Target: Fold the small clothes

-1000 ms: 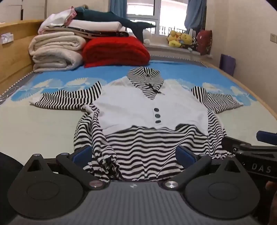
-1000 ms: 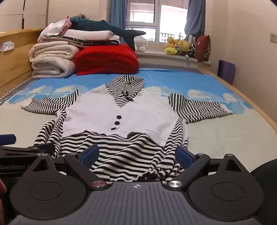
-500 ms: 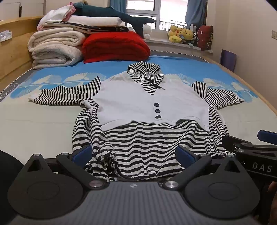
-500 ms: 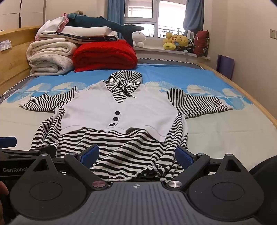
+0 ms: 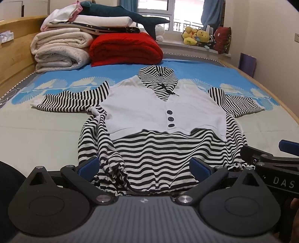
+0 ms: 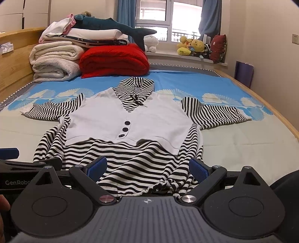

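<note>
A small black-and-white striped hooded top (image 5: 160, 155) (image 6: 134, 160) with a white vest front and three dark buttons lies face up on the bed, sleeves spread sideways. Its hem is bunched close to me. My left gripper (image 5: 143, 167) stands open over the hem's left part, blue pads wide on either side of the gathered cloth. My right gripper (image 6: 148, 168) is open over the hem's right part. Each gripper shows at the edge of the other's view: the right one (image 5: 271, 160) and the left one (image 6: 28, 164).
Folded cream quilts (image 5: 59, 50), a red blanket (image 5: 125, 48) and a shark plush (image 5: 127, 13) are stacked at the head of the bed. Soft toys (image 6: 194, 46) sit on the windowsill. A wooden bed rail (image 6: 261, 101) runs along the right.
Both cameras have tilted or dropped slightly, so the top sits lower and nearer in both views. Both grippers stay open and the cloth has not moved.
</note>
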Tool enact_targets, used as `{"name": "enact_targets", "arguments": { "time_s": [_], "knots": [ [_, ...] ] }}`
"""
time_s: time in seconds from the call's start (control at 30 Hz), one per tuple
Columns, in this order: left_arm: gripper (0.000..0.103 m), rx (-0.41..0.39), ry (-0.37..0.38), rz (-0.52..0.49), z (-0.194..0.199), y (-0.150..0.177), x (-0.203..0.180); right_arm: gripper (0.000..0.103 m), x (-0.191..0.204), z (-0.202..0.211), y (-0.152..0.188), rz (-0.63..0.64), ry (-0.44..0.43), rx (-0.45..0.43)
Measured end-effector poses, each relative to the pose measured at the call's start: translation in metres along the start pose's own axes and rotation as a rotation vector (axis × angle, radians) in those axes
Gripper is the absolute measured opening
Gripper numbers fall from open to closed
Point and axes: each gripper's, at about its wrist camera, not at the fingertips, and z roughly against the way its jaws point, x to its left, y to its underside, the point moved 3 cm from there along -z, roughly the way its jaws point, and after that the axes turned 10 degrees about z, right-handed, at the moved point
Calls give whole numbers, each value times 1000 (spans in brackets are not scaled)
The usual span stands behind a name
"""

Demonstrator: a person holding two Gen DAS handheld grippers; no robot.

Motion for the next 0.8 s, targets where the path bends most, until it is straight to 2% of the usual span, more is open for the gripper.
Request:
{"name": "enact_targets", "arguments": {
  "time_s": [0.8],
  "knots": [
    [102,13,-2,11,-1,-1,0,95,1,0,-1,-5,-4,2]
  ]
}}
